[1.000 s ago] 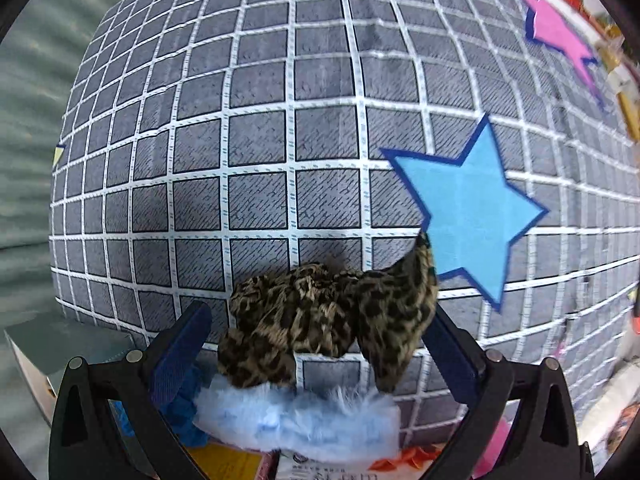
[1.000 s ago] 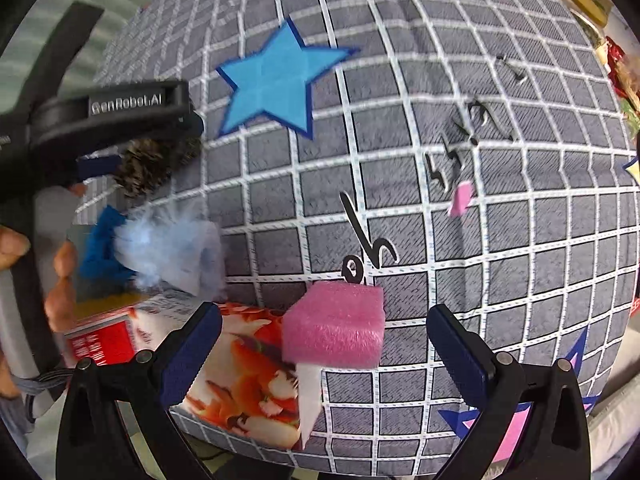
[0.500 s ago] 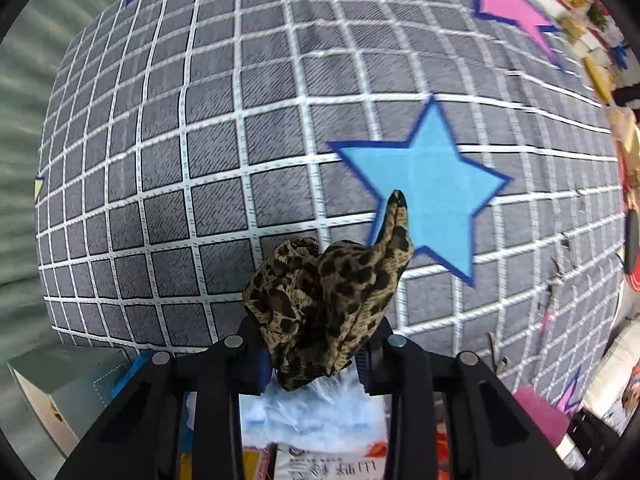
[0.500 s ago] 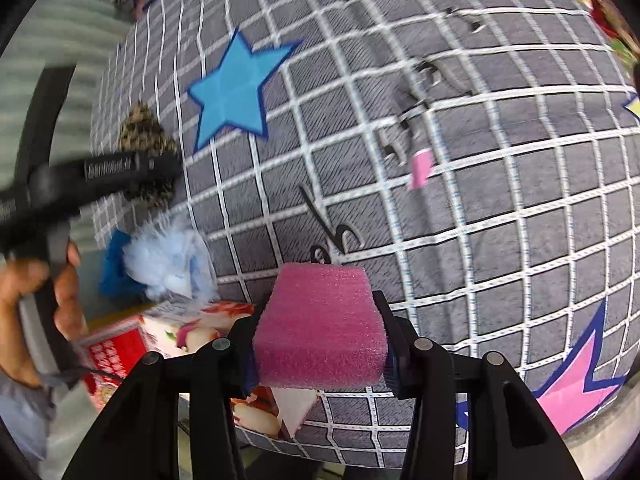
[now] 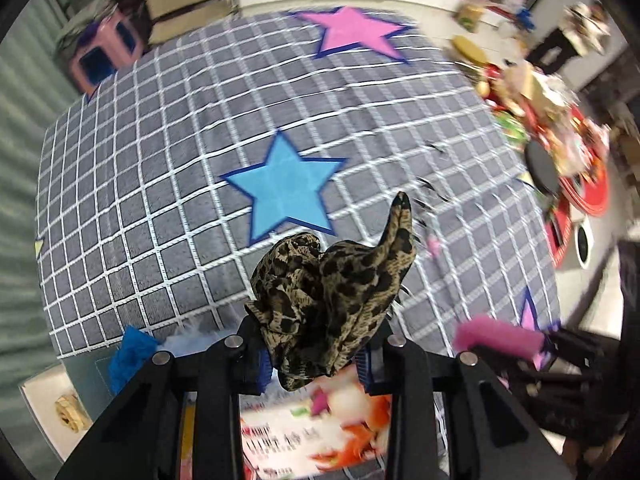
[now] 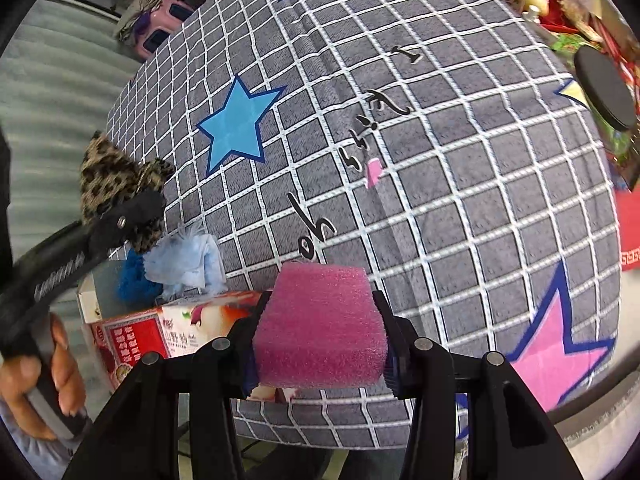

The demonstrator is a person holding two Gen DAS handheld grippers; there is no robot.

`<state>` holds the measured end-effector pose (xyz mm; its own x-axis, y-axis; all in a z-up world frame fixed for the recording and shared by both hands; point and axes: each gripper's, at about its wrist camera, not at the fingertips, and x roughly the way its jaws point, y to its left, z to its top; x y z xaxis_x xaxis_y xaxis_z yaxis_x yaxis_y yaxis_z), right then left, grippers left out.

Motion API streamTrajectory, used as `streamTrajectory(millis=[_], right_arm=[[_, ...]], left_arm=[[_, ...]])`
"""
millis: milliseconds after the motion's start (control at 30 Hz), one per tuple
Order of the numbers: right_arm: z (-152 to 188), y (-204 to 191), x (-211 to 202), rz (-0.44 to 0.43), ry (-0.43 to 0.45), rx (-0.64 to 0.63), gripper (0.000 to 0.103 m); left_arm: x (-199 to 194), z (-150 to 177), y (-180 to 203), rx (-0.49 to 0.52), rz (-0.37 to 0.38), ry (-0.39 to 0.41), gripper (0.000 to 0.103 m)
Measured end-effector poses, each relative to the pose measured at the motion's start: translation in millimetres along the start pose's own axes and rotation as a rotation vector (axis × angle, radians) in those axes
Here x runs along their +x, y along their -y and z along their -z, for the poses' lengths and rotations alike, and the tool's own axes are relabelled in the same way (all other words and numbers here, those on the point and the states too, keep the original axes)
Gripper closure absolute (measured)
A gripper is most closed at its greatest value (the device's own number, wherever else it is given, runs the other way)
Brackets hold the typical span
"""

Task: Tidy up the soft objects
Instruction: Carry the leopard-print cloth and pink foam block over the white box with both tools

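Note:
My left gripper (image 5: 314, 354) is shut on a crumpled leopard-print cloth (image 5: 332, 288) and holds it above the grey checked tablecloth (image 5: 160, 160). It also shows at the left of the right wrist view (image 6: 128, 216), with the cloth (image 6: 108, 176) in its jaws. My right gripper (image 6: 320, 344) is shut on a pink foam block (image 6: 320, 328), held above the table's near edge. The block also shows at the right of the left wrist view (image 5: 500, 336).
A light blue fluffy cloth (image 6: 188, 256) and a dark blue one (image 6: 134, 280) lie by a printed red-and-white box (image 6: 168, 328) at the table's near left. A small pink scrap (image 6: 374, 170) lies mid-table. Cluttered goods (image 5: 540, 92) sit beyond the far right edge.
Both grippers closed, the left on the leopard cloth and the right on the pink foam block, then lifted them off the table. Both views have pulled back and up.

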<state>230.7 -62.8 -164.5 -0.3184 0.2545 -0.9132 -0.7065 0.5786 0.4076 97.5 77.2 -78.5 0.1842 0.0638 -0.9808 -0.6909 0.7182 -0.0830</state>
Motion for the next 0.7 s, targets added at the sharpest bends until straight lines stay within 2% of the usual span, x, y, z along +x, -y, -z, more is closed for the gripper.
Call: streamTrajectory(millis=[67, 133, 400, 700], right_arm=[[7.0, -1.7, -4.5, 0.008, 0.012, 0.011, 0.055], [16.0, -3.6, -12.5, 0.014, 0.025, 0.022, 0.055], [61.1, -25.9, -35.8, 0.047, 0.065, 0.024, 0.055], [115.8, -61.1, -34.1, 0.063, 0.056, 0.013, 0.055]], left_arm=[[-18.3, 15.5, 7.8, 0.039, 0.012, 0.013, 0.068], [-12.8, 26.8, 19.7, 0.062, 0.030, 0.021, 0.068], [-56.3, 92.4, 35.2, 0.194, 0.084, 0.058, 0.068], [-91.5, 162.3, 34.5, 0.298, 0.114, 0.081, 0.068]])
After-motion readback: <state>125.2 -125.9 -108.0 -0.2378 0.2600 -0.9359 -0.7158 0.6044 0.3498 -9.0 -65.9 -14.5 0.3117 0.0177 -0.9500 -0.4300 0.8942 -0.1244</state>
